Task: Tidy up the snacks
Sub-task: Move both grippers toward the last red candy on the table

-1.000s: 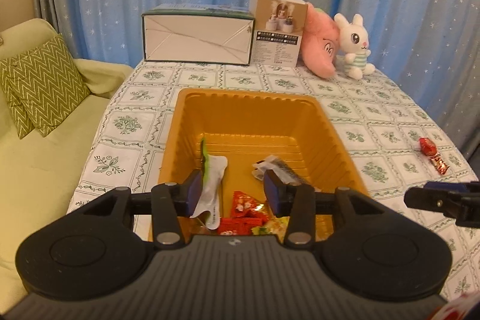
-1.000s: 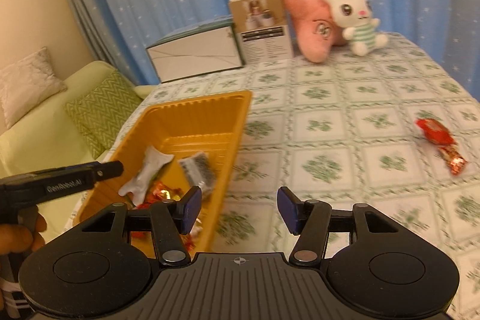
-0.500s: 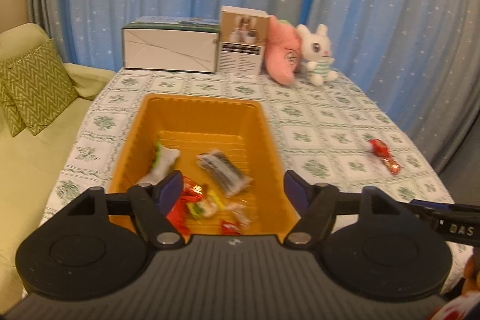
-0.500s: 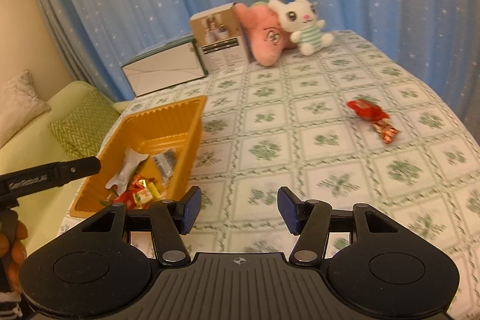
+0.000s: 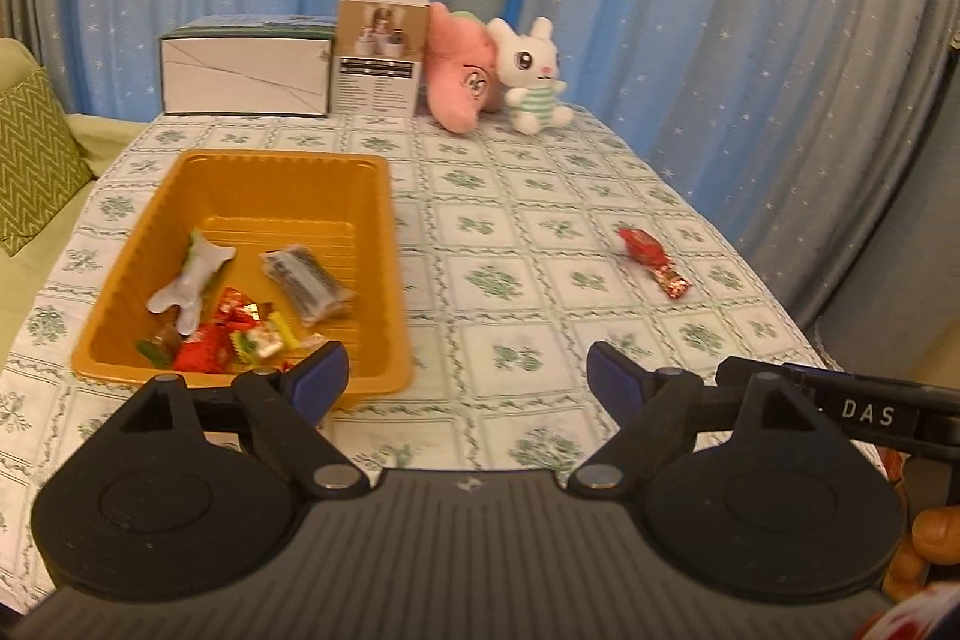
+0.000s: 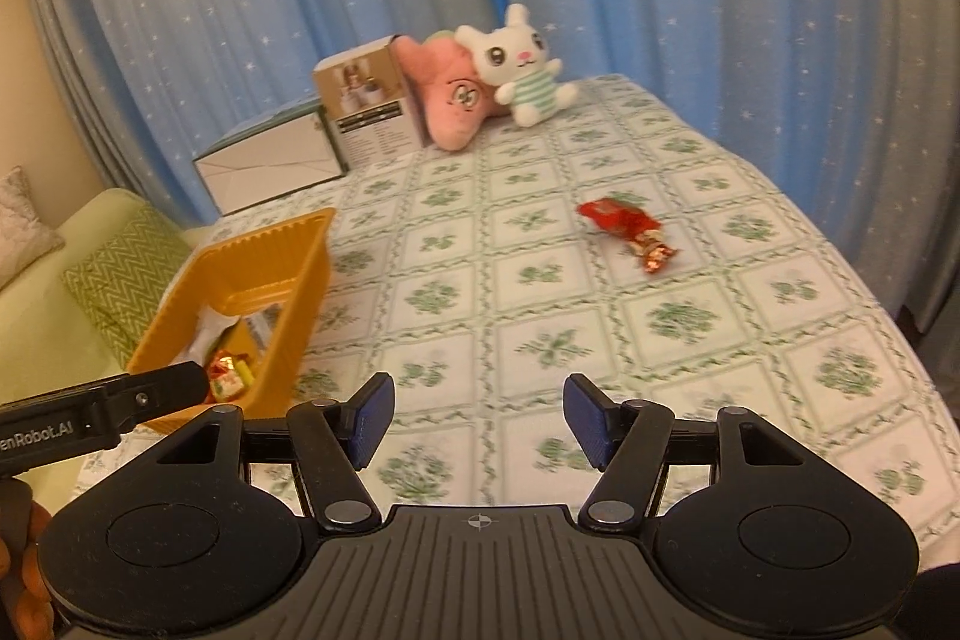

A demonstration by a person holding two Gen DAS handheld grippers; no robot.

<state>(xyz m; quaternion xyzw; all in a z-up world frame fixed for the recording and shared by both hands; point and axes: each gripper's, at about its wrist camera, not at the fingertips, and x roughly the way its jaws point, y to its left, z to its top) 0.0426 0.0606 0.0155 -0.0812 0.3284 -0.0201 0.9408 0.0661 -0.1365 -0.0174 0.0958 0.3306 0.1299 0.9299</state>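
An orange tray (image 5: pixel 384 232) sits on the patterned tablecloth and holds several wrapped snacks, among them a white-green packet (image 5: pixel 192 280) and a dark packet (image 5: pixel 309 283). The tray also shows at the left of the right wrist view (image 6: pixel 303 280). A red wrapped candy (image 5: pixel 651 253) lies alone on the cloth to the tray's right; it also shows in the right wrist view (image 6: pixel 630 229). My left gripper (image 5: pixel 468 379) is open and empty, above the table's near edge beside the tray. My right gripper (image 6: pixel 480 415) is open and empty, well short of the candy.
At the table's far edge stand a white box (image 5: pixel 246 76), a small brown carton (image 5: pixel 378 58), a pink plush (image 5: pixel 462 76) and a white bunny plush (image 5: pixel 534 76). A green sofa with a zigzag cushion (image 5: pixel 30 154) is left. Blue curtains hang behind.
My left gripper has opened wide and drawn back and right from over the tray. My right gripper has swung right, bringing the red candy nearer the middle of its view.
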